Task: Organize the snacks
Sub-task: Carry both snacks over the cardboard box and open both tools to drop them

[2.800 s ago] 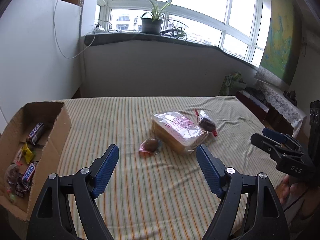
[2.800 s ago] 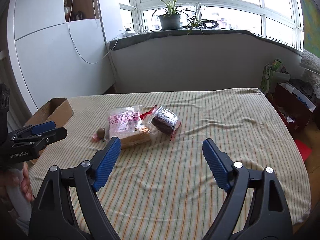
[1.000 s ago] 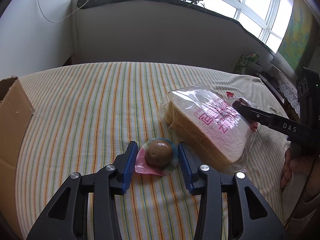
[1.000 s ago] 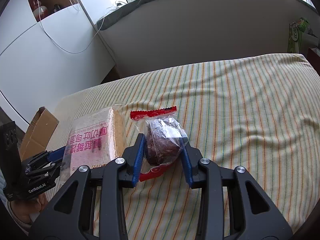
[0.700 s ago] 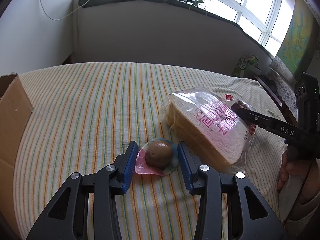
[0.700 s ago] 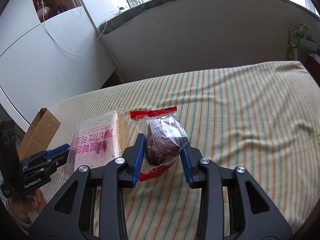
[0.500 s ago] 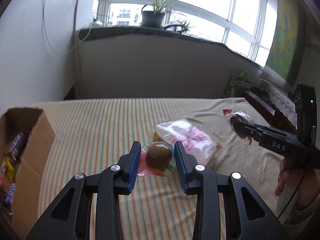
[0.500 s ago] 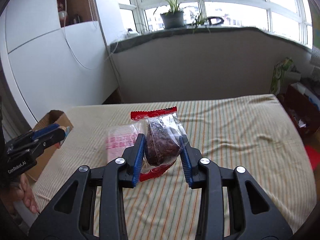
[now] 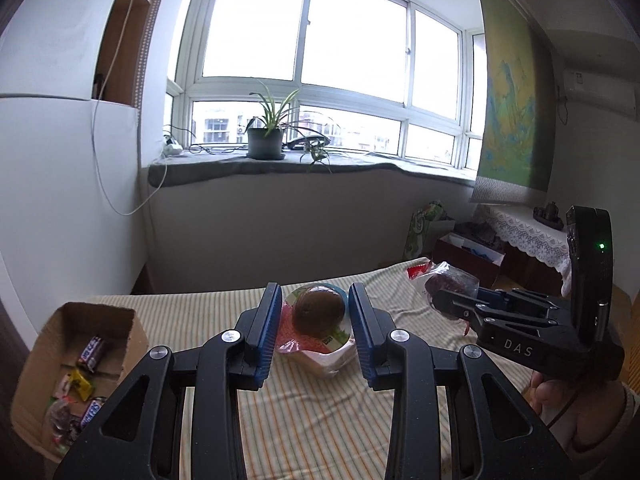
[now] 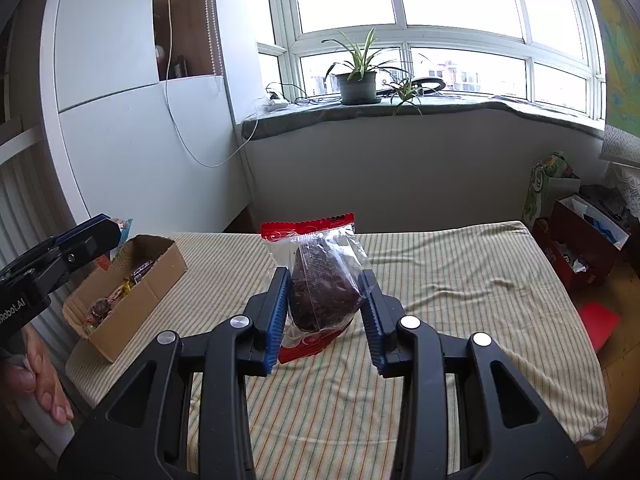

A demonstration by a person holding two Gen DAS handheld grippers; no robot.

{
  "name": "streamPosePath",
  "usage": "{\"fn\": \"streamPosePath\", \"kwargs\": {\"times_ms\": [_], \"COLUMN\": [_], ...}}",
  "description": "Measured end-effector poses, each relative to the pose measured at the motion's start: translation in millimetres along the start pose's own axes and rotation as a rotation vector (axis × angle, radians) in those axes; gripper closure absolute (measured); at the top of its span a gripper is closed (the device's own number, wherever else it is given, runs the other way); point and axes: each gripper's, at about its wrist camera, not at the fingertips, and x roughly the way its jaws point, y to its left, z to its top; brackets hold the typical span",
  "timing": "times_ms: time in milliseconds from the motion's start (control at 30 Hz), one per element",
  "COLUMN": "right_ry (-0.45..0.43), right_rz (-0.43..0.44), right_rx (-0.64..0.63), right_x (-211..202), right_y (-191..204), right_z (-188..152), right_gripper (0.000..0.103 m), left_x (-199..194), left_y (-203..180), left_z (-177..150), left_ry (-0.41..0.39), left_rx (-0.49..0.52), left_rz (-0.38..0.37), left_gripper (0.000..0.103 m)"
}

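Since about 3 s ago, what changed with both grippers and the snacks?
Both grippers went from open above the table to shut: the left gripper took the round brown snack, the right gripper took the dark wrapped cake, and both were lifted. The bread bag and cardboard box stayed put.

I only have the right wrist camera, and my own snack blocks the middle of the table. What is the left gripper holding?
Observer: The left gripper is shut on a wrapped brown round snack, lifted off the table.
Operator: Is anything left on the cloth?
Observer: Yes, the bagged bread lies on the striped cloth, just beyond the left gripper.
Operator: And the box?
Observer: The cardboard box holds candy bars on the left.
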Motion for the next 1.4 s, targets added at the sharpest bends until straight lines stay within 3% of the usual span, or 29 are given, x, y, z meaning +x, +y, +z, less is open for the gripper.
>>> {"fn": "streamPosePath", "kwargs": {"times_ms": [200, 333, 833, 1133, 1233, 1333, 1400], "right_ry": [0.021, 0.053, 0.095, 0.151, 0.193, 0.221, 0.228], "right_rz": [0.054, 0.117, 0.406, 0.466, 0.490, 0.483, 0.475], "right_rx": [-0.035, -0.077, -0.289, -0.323, -0.340, -0.334, -0.327], "right_x": [11.2, 31.6, 91.5, 129.9, 147.7, 158.4, 159.5], "right_y": [34.4, 70.8, 253.8, 294.5, 300.3, 299.6, 295.0], "right_z": [1.0, -1.3, 13.2, 0.7, -8.0, -16.7, -19.5], "right_gripper": [0.067, 0.067, 0.066, 0.065, 0.052, 0.049, 0.049], "left_x": [-9.8, -20.4, -86.3, -84.7, -77.5, -73.7, -77.1], "left_y": [24.2, 59.6, 179.8, 210.2, 214.3, 219.1, 223.6], "left_z": [-7.8, -19.6, -55.8, -71.7, -75.6, -77.1, -78.2], "left_ry": [-0.005, -0.001, -0.014, 0.015, 0.032, 0.041, 0.025], "left_rx": [-0.058, -0.109, -0.284, -0.330, -0.337, -0.344, -0.353], "left_rz": [0.017, 0.081, 0.303, 0.349, 0.340, 0.358, 0.379], "left_gripper": [0.070, 0.070, 0.070, 0.070, 0.070, 0.057, 0.035]}}
